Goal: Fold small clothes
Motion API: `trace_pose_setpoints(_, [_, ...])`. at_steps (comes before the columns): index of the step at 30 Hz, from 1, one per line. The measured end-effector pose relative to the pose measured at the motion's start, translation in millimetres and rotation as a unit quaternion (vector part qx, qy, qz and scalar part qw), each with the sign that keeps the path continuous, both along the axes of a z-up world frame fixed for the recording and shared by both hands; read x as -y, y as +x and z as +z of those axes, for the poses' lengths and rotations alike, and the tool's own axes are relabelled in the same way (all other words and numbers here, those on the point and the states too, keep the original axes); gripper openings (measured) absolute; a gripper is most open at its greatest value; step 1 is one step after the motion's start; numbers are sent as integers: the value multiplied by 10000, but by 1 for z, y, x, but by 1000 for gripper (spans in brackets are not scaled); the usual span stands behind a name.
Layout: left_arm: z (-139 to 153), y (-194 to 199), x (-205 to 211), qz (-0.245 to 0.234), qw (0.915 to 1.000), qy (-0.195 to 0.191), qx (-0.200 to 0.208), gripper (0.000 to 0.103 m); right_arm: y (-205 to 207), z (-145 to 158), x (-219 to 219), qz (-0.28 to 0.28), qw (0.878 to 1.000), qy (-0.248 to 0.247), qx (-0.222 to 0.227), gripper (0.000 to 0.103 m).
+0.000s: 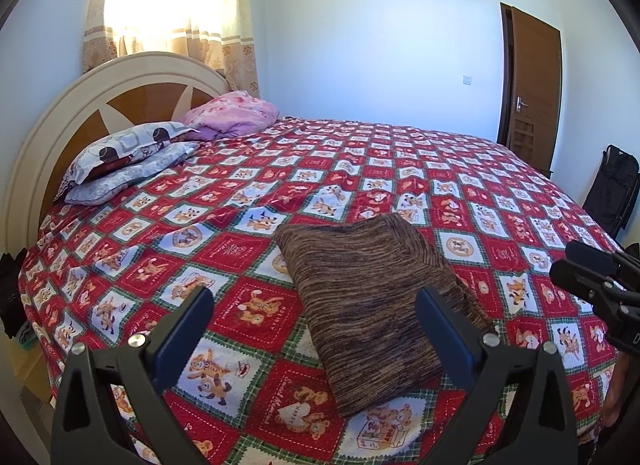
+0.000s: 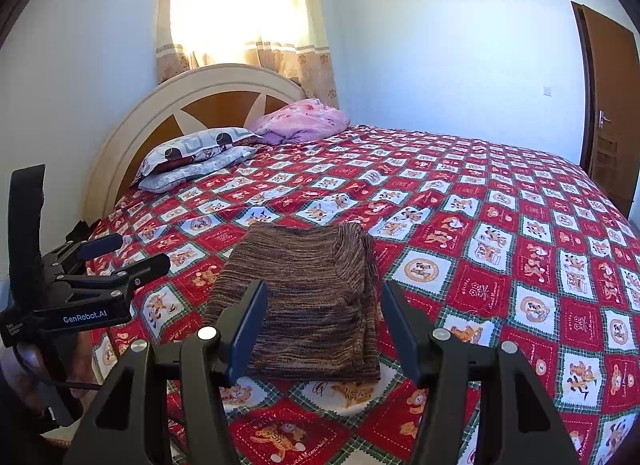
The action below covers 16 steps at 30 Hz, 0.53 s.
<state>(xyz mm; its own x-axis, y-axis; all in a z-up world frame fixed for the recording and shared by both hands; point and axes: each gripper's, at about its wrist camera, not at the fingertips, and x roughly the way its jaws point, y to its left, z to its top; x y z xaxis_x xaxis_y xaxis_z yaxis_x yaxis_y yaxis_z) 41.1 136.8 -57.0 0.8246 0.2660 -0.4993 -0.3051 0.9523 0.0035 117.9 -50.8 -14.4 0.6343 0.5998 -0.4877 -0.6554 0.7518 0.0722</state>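
The left gripper (image 1: 316, 317) has its fingers spread wide and empty, hovering above the near end of the folded brown striped knit garment (image 1: 370, 305). The right gripper (image 2: 324, 317) has its fingers half apart, gripping nothing, above the same garment, which lies flat on the red-and-white checked cartoon bedspread (image 2: 500, 249).
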Motion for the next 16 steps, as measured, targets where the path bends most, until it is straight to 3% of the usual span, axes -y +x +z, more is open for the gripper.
trace_pose_setpoints(16, [-3, 2, -4, 17, 10000, 11, 56, 103, -3, -5, -6, 104, 9999, -92, -65, 60])
